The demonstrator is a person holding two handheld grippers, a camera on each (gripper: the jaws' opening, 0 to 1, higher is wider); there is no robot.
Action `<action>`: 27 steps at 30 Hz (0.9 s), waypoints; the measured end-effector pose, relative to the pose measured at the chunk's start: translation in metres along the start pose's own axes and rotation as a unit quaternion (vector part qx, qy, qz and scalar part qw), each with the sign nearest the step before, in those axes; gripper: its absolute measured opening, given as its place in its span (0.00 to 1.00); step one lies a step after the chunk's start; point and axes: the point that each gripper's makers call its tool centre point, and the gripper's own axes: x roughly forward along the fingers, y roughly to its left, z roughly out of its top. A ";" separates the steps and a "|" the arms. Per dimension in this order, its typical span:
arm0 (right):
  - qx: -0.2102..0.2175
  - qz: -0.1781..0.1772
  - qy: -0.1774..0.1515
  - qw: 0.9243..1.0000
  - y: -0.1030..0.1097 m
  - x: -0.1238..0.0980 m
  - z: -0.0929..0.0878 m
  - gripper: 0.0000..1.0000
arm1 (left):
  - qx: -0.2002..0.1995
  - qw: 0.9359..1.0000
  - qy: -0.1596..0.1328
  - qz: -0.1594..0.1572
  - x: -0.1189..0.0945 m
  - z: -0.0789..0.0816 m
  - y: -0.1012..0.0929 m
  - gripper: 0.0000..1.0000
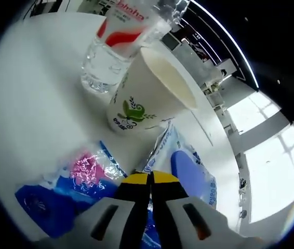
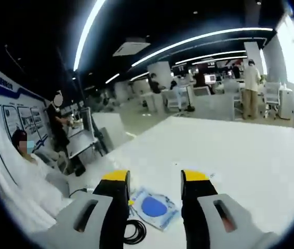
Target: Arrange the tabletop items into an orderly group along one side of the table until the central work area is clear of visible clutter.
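here the left gripper point(image 1: 149, 179) has its yellow-tipped jaws pressed almost together on the edge of a white-and-blue wipes packet point(image 1: 188, 171), which runs away from the jaws toward the paper cup point(image 1: 147, 98). the cup stands just beyond the packet, a clear water bottle point(image 1: 113, 49) touching or just behind it, and a blue-and-pink pouch point(image 1: 71, 184) lies just beside the cup's base, opposite the packet. the right gripper point(image 2: 155, 179) is wide open and holds nothing; another blue-and-white packet point(image 2: 155, 207) lies on the white table point(image 2: 240, 161) between and beyond its jaws, a black cable point(image 2: 134, 231) just beside it. hidden: the near end of the gripped packet, so grip depth is unclear; the bottle's top is cut off.
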 end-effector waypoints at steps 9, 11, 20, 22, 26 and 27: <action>-0.044 0.009 0.110 0.993 0.010 -0.002 -0.046 0.64 | 0.006 1.000 -0.001 0.001 0.000 0.000 0.000 0.00; -0.039 0.012 0.116 0.992 0.017 -0.007 -0.042 0.74 | 0.012 1.000 -0.001 0.002 0.000 0.001 0.000 0.00; -0.067 0.019 0.133 0.989 0.031 -0.050 -0.008 0.98 | 0.014 1.000 -0.007 0.002 0.000 0.000 -0.001 0.00; -0.070 0.008 0.165 0.984 0.026 -0.057 -0.010 0.98 | 0.014 1.000 -0.008 0.001 -0.001 0.001 -0.001 0.00; -0.069 0.012 0.160 0.985 0.026 -0.058 -0.013 0.99 | 0.018 1.000 -0.011 0.000 -0.001 0.000 -0.002 0.00; -0.056 0.015 0.162 0.985 0.028 -0.057 -0.018 0.98 | 0.023 1.000 -0.014 -0.001 -0.001 0.000 -0.002 0.00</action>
